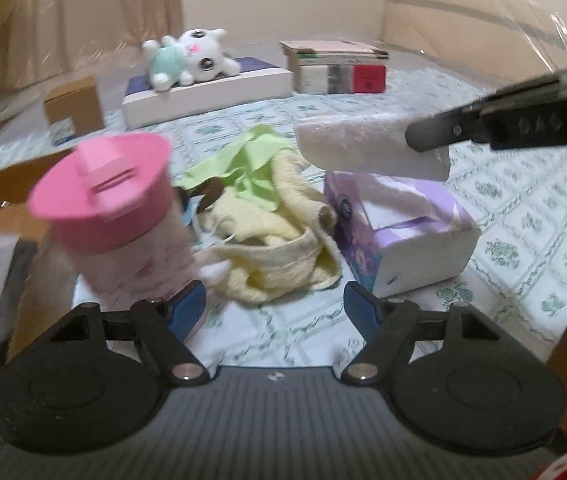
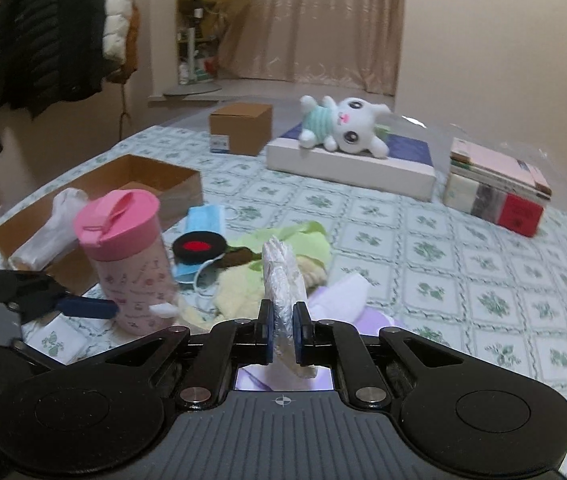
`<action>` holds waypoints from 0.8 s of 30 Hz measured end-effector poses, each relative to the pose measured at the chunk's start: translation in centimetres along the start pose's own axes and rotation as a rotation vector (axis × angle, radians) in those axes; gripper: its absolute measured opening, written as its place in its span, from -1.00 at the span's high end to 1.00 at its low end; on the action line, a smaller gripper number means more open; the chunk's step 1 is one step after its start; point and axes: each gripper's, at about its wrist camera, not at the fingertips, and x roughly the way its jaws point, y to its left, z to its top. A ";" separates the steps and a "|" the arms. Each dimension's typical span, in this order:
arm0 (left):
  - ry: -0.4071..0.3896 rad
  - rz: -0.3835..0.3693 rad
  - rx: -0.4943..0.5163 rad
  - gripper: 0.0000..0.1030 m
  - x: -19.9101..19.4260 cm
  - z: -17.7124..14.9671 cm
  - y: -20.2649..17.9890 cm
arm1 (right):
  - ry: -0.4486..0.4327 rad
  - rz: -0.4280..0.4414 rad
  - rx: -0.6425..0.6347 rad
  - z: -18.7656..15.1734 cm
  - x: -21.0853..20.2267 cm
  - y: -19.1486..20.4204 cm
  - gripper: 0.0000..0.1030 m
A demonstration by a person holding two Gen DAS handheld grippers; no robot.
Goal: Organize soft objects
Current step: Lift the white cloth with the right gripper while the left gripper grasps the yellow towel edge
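Note:
My right gripper is shut on a flat white packet in clear wrap, held edge-up. In the left wrist view that packet hangs above a purple tissue box, with the right gripper reaching in from the right. My left gripper stands open low over the table, nothing between its pads. A pink-lidded cup leans at its left finger. Behind lies a heap of yellow towel and green cloth.
An open cardboard tray holding a white bundle sits left of the cup. A blue face mask and black-and-red disc lie beside it. Farther back are a plush bunny on a white box, a small carton and stacked books.

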 end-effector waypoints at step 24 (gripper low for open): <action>0.025 0.004 -0.004 0.83 0.3 -0.8 -0.7 | -0.026 0.018 0.087 -1.6 -1.4 -1.3 0.82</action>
